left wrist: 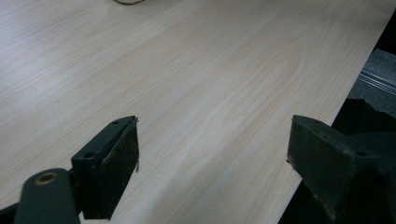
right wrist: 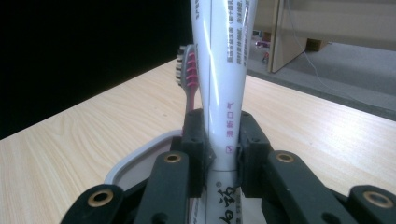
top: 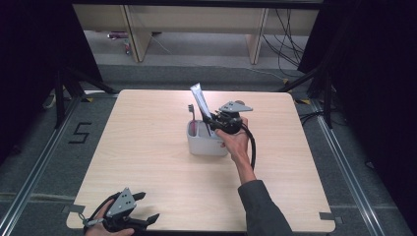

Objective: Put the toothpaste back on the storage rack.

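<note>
A white toothpaste tube [top: 200, 102] stands upright over a pale grey cup [top: 204, 145] near the middle of the table. My right gripper [top: 212, 122] is shut on the tube's lower part; in the right gripper view both pads squeeze the toothpaste tube [right wrist: 224, 79], whose bottom end reaches into the cup [right wrist: 135, 161]. A pink-handled toothbrush [top: 193, 115] stands in the cup, bristles up, just left of the tube, and the toothbrush [right wrist: 187, 74] shows behind the jaws. My left gripper [top: 147, 206] rests at the table's near left corner, open and with nothing between its fingers [left wrist: 114, 163].
The light wooden table [top: 147, 147] has bare board all round the cup. Its right edge [left wrist: 327, 121] runs close beside my left gripper. Beyond the table lie a grey floor, wooden furniture legs [top: 137, 34] and loose cables [top: 290, 44].
</note>
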`<state>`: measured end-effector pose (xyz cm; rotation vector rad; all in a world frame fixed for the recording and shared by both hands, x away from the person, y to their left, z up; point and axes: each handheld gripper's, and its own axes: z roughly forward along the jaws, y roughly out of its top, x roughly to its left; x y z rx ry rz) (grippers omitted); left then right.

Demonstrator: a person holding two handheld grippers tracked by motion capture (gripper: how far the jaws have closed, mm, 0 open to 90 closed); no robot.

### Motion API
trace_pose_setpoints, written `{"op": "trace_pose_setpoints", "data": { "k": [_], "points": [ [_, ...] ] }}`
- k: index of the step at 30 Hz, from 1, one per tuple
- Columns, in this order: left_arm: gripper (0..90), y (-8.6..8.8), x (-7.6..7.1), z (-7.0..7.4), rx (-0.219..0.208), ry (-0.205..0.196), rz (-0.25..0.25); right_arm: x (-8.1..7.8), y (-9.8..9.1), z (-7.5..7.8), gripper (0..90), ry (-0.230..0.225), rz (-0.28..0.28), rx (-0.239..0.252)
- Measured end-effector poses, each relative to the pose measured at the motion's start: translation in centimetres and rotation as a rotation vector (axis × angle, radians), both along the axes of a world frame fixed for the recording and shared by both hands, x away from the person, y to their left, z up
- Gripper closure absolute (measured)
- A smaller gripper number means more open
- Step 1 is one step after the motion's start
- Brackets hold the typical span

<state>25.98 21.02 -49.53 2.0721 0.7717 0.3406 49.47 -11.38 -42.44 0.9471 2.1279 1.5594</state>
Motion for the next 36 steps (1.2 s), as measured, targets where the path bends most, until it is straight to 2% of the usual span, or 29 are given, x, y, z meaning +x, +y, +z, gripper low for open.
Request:
{"op": "trace_pose_setpoints", "data": {
  "k": [1,3,4,8,11,14,16,17,18,20,21,22,23,30,31,32,33,34,36],
  "points": [
    [16.2,0.0,0.0,0.0,0.000,0.001,-0.001,-0.2,0.1,-0.1,76.6,0.010,-0.012,0.001],
    [16.2,0.0,0.0,0.0,0.007,0.006,-0.007,-0.1,0.0,-0.2,76.6,0.000,-0.008,-0.012],
    [16.2,0.0,0.0,0.0,0.007,0.006,-0.007,-0.2,0.1,-0.3,76.6,0.026,-0.009,0.000],
    [16.2,0.0,0.0,0.0,0.005,0.012,-0.005,-0.2,0.2,-0.5,76.5,0.009,-0.016,-0.028],
    [16.1,0.0,-0.1,0.0,-0.001,0.015,0.002,-0.1,0.4,-0.7,76.5,-0.008,-0.001,-0.044],
    [16.1,0.0,-0.1,-0.1,-0.011,0.011,0.003,-0.1,0.6,-0.7,76.5,-0.003,0.008,-0.056],
    [16.2,0.1,-0.1,0.0,0.000,0.009,-0.001,-0.2,0.7,-0.8,76.4,0.010,0.007,-0.060],
    [16.1,0.1,-0.1,0.0,0.003,0.010,-0.001,-0.2,0.7,-0.7,76.4,-0.003,0.000,-0.089],
    [16.2,0.1,-0.1,0.1,0.014,0.007,0.005,-0.3,0.7,-0.8,76.4,0.009,0.003,-0.088],
    [16.2,0.2,-0.1,0.1,0.015,0.001,0.001,-0.1,0.7,-1.0,76.3,0.005,0.009,-0.077],
    [16.2,0.2,-0.1,0.0,0.005,0.001,0.005,-0.1,0.7,-1.0,76.2,-0.001,0.007,-0.087],
    [16.2,0.4,0.0,0.1,0.031,-0.003,-0.004,-0.3,0.7,-1.1,76.2,0.025,-0.007,-0.079],
    [16.2,0.2,-0.1,0.0,0.006,0.002,0.004,-0.1,0.7,-1.2,76.1,0.015,0.010,-0.085],
    [16.2,0.2,-0.1,0.0,0.009,0.009,-0.006,-0.2,0.7,-1.3,73.4,0.030,-0.004,-0.098],
    [16.1,0.2,-0.1,0.0,0.009,0.008,-0.006,-0.1,0.6,-1.2,70.0,0.034,0.008,-0.085],
    [16.2,0.3,0.0,0.0,0.017,0.005,-0.013,-0.2,0.5,-1.0,67.6,0.020,-0.005,-0.088],
    [16.2,0.2,-0.1,0.0,-0.005,0.018,-0.005,-0.3,0.5,-0.8,67.9,0.040,-0.003,-0.061],
    [16.2,0.2,-0.2,0.0,0.006,0.012,-0.005,-0.4,0.3,-0.5,68.2,0.041,-0.007,-0.055],
    [16.2,0.2,-0.1,0.0,0.004,-0.001,-0.006,-0.4,0.0,-0.1,66.4,0.017,0.010,-0.042]
  ]
}}
